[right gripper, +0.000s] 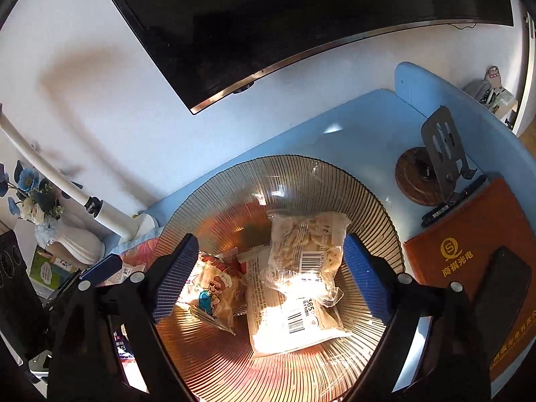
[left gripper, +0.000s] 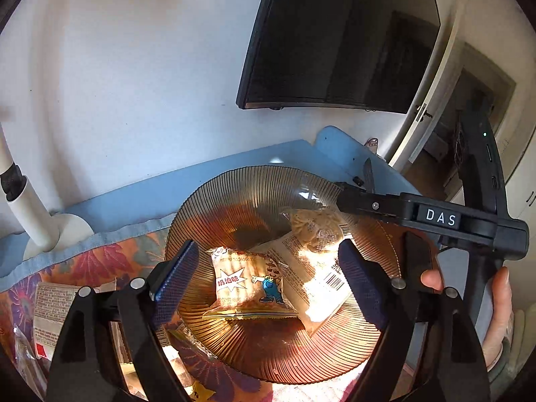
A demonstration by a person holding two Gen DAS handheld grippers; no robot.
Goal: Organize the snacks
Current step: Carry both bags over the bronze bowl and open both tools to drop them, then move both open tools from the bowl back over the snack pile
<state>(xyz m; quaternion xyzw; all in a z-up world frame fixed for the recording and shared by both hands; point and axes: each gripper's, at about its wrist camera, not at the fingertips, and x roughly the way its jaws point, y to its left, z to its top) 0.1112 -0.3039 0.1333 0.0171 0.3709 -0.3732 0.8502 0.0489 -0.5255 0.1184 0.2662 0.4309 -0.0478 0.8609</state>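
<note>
Both grippers wide, empty, over ribbed bowl; notebook, perhaps leather, beside.

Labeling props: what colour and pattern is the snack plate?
Translucent amber plate with fine radial ribs; clearest in the right wrist view.

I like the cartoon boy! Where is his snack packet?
The cartoon packet lies in the ribbed glass bowl, on the left in both wrist views, beside the barcoded white packet.

Ribbed bowl on blue table
</note>
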